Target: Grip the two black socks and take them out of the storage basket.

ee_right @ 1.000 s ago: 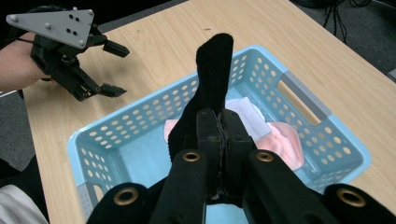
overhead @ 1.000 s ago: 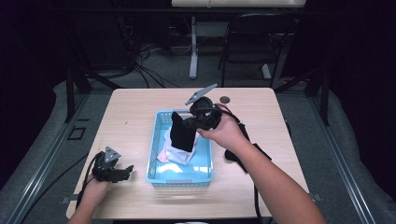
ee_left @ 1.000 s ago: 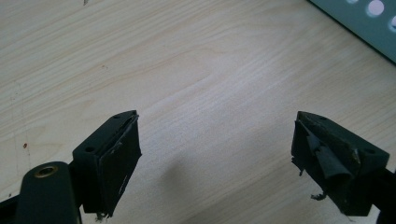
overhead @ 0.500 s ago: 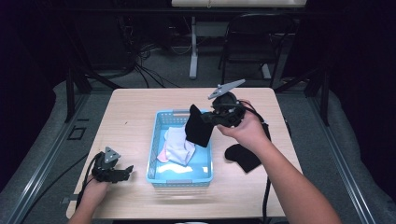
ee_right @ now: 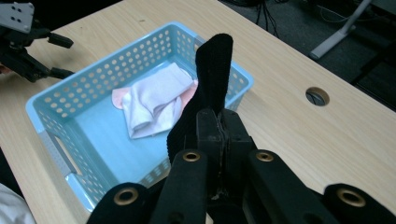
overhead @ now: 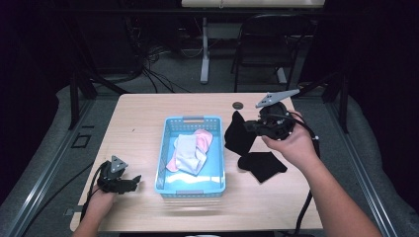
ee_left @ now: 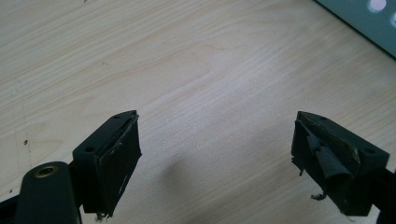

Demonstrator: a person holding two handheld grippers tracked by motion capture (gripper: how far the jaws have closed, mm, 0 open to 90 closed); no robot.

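The right tongs point(overhead: 257, 127) are held above the table point(overhead: 148, 113), just to the right of the blue basket point(overhead: 170, 178). They are closed on a black sock point(overhead: 236, 134), which is pinched near one end and hangs clear of the wood. In the right gripper view the jaws are seen pressed together on the dark fabric point(ee_right: 212, 79), with the sock's free end standing up beyond them and its long axis running roughly along the jaws' own line.

A second black sock point(overhead: 262, 165) lies flat on the table below and slightly right of the held one, near the right forearm. It is judged that the held sock is to be set down beside or upon it; the laid sock lies toward the person from the right tongs, so a short lowering movement toward the near edge would be called for. The right hand is much the nearer.

The left tongs point(overhead: 129, 182) rest at the near left corner of the table, well apart from the basket. Their jaws are spread wide with nothing between them, bare wood being seen in the gap.

Count: black socks, two. In the basket, one white sock point(overhead: 187, 154) lying over one pink sock point(overhead: 203, 139); whether more lie beneath cannot be told. Baskets, one. A round cable hole point(overhead: 238, 105) is noted near the far edge.
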